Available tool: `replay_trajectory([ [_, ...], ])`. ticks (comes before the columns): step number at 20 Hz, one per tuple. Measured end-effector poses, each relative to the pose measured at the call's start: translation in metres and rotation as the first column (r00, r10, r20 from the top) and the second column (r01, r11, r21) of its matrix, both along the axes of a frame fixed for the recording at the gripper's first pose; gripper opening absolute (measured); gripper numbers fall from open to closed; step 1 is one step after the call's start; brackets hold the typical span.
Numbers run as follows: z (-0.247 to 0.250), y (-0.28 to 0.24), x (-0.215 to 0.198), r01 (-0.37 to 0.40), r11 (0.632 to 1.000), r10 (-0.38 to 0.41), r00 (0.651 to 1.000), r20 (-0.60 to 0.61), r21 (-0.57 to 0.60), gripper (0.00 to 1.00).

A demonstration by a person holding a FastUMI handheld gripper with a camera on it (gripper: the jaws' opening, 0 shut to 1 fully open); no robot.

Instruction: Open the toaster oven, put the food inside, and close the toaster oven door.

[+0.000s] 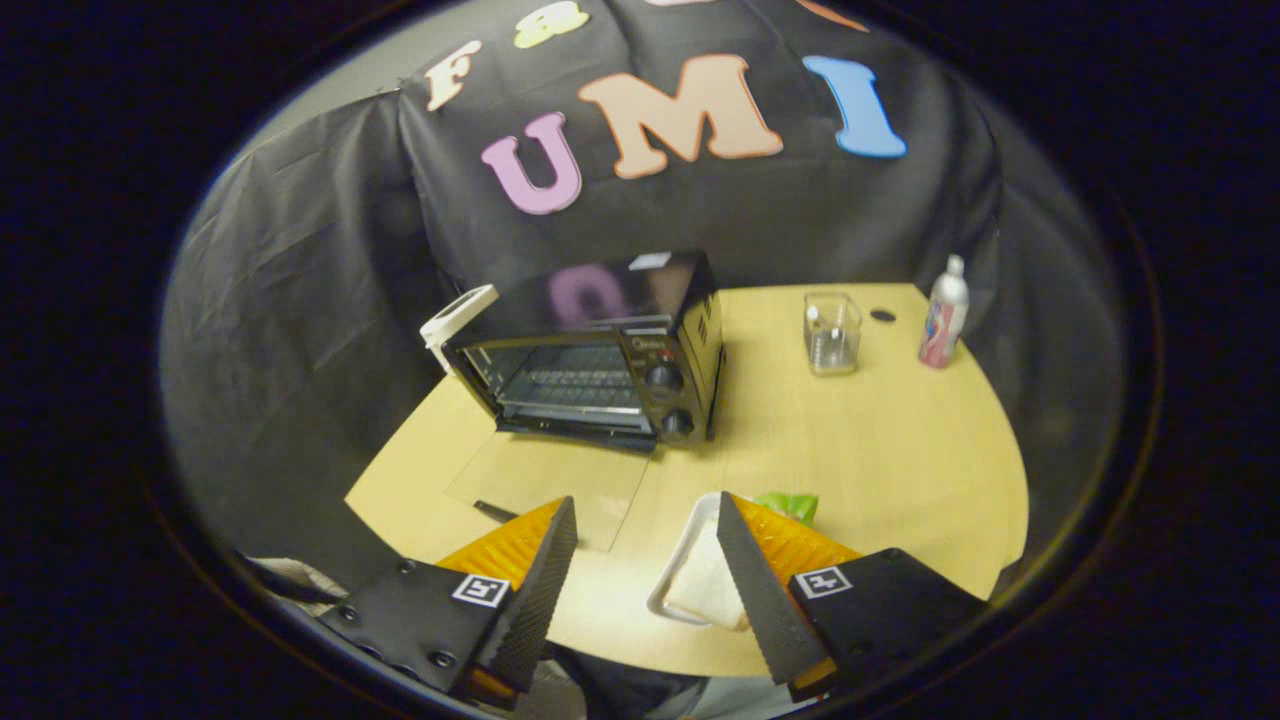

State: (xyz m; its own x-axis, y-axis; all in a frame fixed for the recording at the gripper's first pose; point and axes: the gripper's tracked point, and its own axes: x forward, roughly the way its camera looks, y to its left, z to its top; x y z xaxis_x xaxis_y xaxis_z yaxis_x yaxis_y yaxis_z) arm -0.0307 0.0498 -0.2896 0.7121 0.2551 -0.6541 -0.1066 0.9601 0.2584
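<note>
The black toaster oven (600, 350) stands at the far left of the round wooden table (900, 450). Its glass door (550, 485) is folded down flat onto the table, with the dark handle (495, 511) nearest me. The wire rack shows inside the lit cavity. My gripper (646, 500) is open above the table's near edge, with nothing between its fingers. A white tray (685, 560) holds a slice of bread (705, 590) and something green (790, 505); it lies under and beside the right finger, which hides part of it.
A clear glass cup (832, 333) and a slim spray bottle (944, 315) stand at the far right of the table. A white flat object (458, 315) leans at the oven's upper left corner. Black cloth walls close in behind and to the left.
</note>
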Motion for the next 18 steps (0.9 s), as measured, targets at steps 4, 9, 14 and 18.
replay_trajectory([
  [4, -0.032, -0.040, -0.013, 0.079, 0.996, -0.068, 0.982, -0.177, 0.052, 0.88],
  [9, -0.059, -0.090, -0.014, 0.160, 0.985, -0.136, 0.953, -0.272, 0.069, 0.88],
  [14, -0.081, -0.085, -0.016, 0.163, 0.974, -0.098, 0.929, -0.356, 0.155, 0.85],
  [18, -0.103, -0.068, -0.012, 0.119, 0.982, -0.051, 0.917, -0.397, 0.148, 0.80],
])
